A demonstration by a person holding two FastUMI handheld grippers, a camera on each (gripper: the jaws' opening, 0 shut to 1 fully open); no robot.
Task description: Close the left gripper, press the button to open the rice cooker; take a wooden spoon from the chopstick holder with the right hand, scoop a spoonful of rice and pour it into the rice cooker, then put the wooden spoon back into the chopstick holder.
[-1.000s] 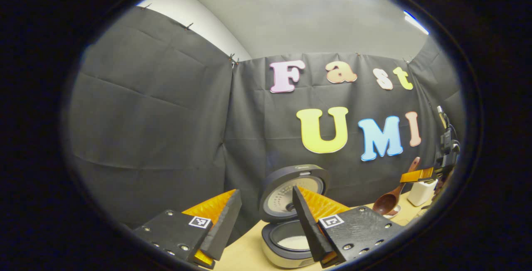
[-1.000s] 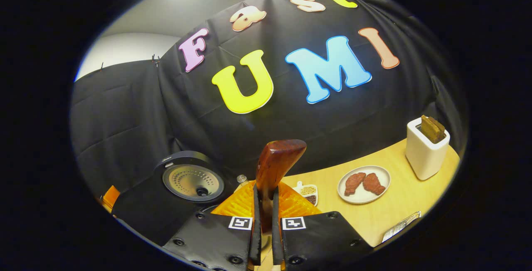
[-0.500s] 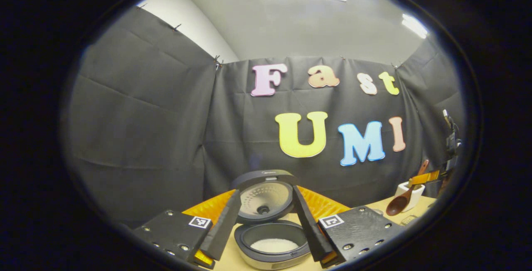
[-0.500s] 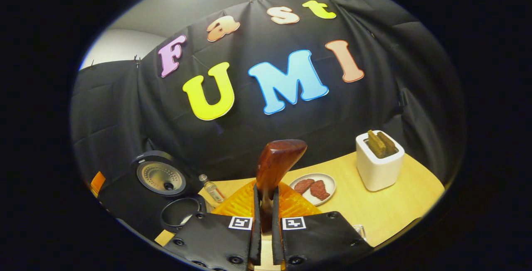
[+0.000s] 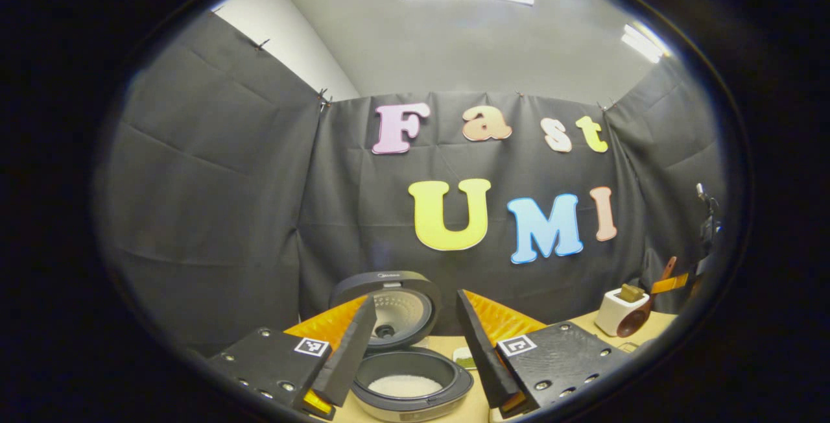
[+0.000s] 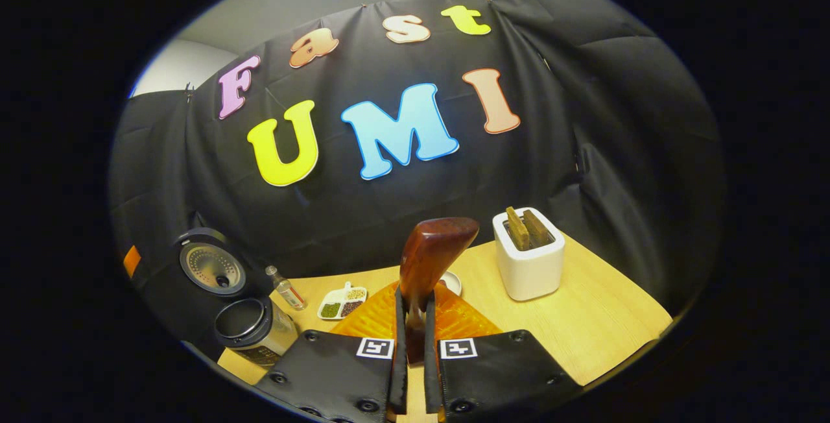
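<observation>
Both fingers of the right hand-held gripper (image 6: 412, 345) pinch the reddish-brown wooden spoon (image 6: 428, 261) upright, left of the white square chopstick holder (image 6: 528, 261); left hand-held gripper (image 5: 415, 358) spread.

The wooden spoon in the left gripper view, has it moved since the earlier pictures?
Yes. The wooden spoon, held by the right gripper, went rightward and lower, and is now against the white chopstick holder.

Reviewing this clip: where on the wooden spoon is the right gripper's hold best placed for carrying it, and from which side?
On the handle, near its top end, coming from above. The right gripper already pinches the wooden spoon there, jaws shut on the narrow handle. In the left gripper view the spoon hangs bowl-down by the chopstick holder, which suits lowering it in.
</observation>
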